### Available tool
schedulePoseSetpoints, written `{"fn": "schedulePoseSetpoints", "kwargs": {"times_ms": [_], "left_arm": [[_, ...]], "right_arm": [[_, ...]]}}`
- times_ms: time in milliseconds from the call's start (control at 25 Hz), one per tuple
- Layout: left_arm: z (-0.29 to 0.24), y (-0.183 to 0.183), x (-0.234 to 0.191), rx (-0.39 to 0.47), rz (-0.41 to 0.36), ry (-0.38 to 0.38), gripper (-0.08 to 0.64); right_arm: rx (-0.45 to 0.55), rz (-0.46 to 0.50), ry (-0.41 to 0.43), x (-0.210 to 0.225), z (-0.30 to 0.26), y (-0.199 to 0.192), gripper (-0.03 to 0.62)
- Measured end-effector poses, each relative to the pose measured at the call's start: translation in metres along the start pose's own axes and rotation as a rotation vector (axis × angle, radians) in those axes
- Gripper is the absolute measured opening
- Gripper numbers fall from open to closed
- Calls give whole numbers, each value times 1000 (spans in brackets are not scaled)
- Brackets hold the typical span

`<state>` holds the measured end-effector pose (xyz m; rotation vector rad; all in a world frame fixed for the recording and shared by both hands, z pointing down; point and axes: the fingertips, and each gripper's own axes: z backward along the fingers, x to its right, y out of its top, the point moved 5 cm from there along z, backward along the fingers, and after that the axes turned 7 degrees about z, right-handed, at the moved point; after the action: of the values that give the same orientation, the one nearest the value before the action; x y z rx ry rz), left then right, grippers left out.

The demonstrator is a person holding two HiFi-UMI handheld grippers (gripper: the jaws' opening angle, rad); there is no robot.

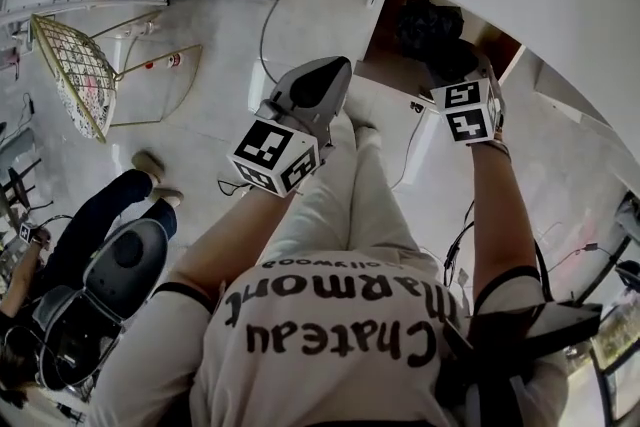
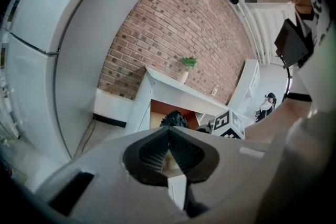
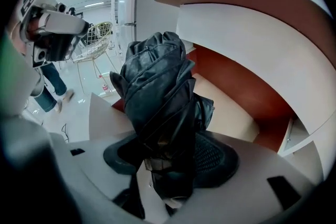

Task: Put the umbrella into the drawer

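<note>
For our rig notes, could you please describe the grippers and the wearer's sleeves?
Both the left gripper and right gripper have pale grey shells, dark ribbed pads and a cube of black-and-white square markers. The person wears a white T-shirt with dark-trimmed short sleeves.

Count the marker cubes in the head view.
2. One cube rides on the left gripper over the floor; the other on the right gripper at the drawer. None seems hidden.

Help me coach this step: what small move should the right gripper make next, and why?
Probably lower the right gripper a little into the open drawer, then release. Its jaws are shut on the folded black umbrella, which is held over the drawer's bare floor.
</note>
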<state>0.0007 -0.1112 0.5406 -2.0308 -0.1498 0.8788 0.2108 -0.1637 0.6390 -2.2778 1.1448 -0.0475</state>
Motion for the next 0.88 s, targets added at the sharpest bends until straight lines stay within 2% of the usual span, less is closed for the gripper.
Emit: {"fn": "schedulePoseSetpoints", "kwargs": {"times_ms": [280,640,880], "left_arm": [[1,-6,-3,-3,4,7,15],[4,-14,-7,-7,16,31,15],[3,-20,-9,-14,24,34,15]], "right_arm": [[-27,-22,-21,6,-11,-3,249],[-62,62,-6,-1,-24,-4,250],[-81,64,-13,-1,-31,-9,250]]}}
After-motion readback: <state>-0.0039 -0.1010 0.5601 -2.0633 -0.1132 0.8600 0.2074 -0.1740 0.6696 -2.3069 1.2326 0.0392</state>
